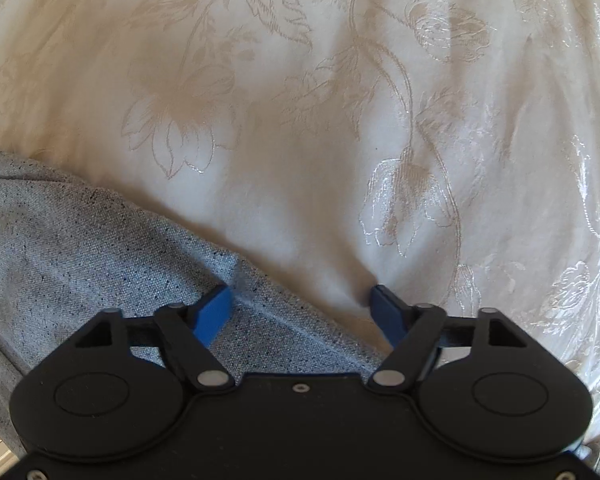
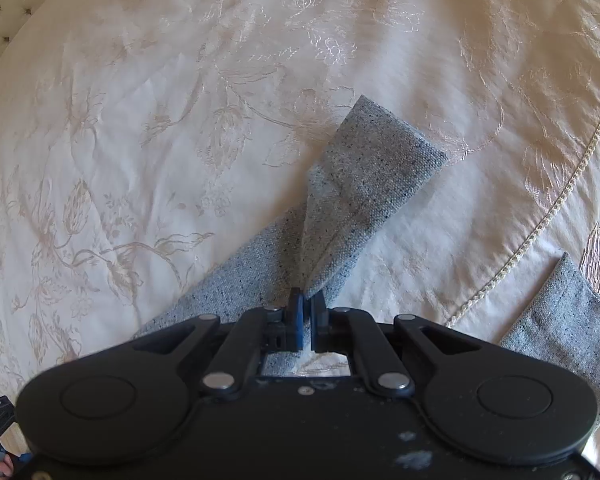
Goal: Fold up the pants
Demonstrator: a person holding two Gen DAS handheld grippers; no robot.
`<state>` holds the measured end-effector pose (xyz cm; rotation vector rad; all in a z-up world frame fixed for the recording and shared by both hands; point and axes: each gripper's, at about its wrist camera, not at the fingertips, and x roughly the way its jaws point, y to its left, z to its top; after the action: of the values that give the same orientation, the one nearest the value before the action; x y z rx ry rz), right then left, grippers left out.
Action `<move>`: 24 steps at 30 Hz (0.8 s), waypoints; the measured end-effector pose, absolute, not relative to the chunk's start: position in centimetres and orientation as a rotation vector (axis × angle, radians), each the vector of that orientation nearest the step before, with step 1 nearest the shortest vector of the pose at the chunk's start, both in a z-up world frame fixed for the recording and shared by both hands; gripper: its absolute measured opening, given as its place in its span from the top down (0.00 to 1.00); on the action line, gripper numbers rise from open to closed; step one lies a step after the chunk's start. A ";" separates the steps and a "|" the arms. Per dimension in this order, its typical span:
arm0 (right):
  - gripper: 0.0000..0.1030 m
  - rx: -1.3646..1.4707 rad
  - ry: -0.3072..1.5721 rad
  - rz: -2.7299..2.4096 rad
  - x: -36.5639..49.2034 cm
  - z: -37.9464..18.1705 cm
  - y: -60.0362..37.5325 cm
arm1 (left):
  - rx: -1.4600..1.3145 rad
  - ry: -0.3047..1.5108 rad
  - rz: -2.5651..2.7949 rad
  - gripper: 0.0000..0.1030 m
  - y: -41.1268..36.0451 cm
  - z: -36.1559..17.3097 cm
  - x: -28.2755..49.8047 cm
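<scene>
You get warm, soft daylight in both views. On the bedspread [image 1: 300, 80] the embroidery glints white toward the right of the left wrist view. A soft shadow falls ahead of the left hand-held gripper [image 1: 301, 312]. The fisheye bends both views' edges, with dark corners. The black gripper bodies stay slightly soft, while the pants [image 2: 379, 168] weave looks sharp.

A big bedspread [image 2: 148, 92] fills both views. It is cream and shiny, with flowers and leaves sewn into it. A twisted cord [image 2: 555, 204] runs along its right side in the right view. A cream padded headboard [image 2: 4, 12] with small buttons shows at the top left corner. Soft light falls across the cloth.
</scene>
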<state>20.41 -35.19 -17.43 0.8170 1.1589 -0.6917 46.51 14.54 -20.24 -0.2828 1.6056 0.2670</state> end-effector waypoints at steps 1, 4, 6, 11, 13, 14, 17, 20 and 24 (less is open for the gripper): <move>0.96 0.815 1.156 -0.690 20.5 -17.3 -35.1 | -0.286 1.600 0.265 0.56 14.6 -20.0 46.4; 0.96 0.807 1.138 -0.679 20.5 -16.4 -35.0 | -0.301 1.555 0.214 0.85 15.1 -18.3 45.8; 0.96 0.802 1.119 -0.672 20.6 -15.5 -34.9 | -0.308 1.518 0.180 0.86 15.4 -16.7 44.8; 0.96 0.796 1.055 -0.648 20.5 -12.6 -34.5 | -0.320 1.404 0.095 0.88 16.5 -11.7 41.0; 0.96 0.793 1.026 -0.643 19.8 -11.1 -34.1 | -0.299 1.361 0.070 0.88 17.0 -9.8 38.5; 0.96 0.794 1.016 -0.644 19.2 -10.5 -33.9 | -0.291 1.340 0.054 0.88 17.2 -8.8 37.4; 0.96 0.799 0.994 -0.656 17.0 -9.1 -33.2 | -0.290 1.299 0.000 0.97 17.9 -6.7 34.2; 0.96 0.805 0.991 -0.675 14.2 -8.2 -32.2 | -0.272 1.286 -0.033 0.97 18.7 -5.7 30.0; 0.96 0.826 1.019 -0.708 10.1 -9.0 -30.5 | -0.279 1.357 -0.059 0.96 19.7 -7.5 26.6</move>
<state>10.07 -30.50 -9.01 0.8259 1.0194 -0.7084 26.55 19.67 -7.46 -0.2794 1.3570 -0.0589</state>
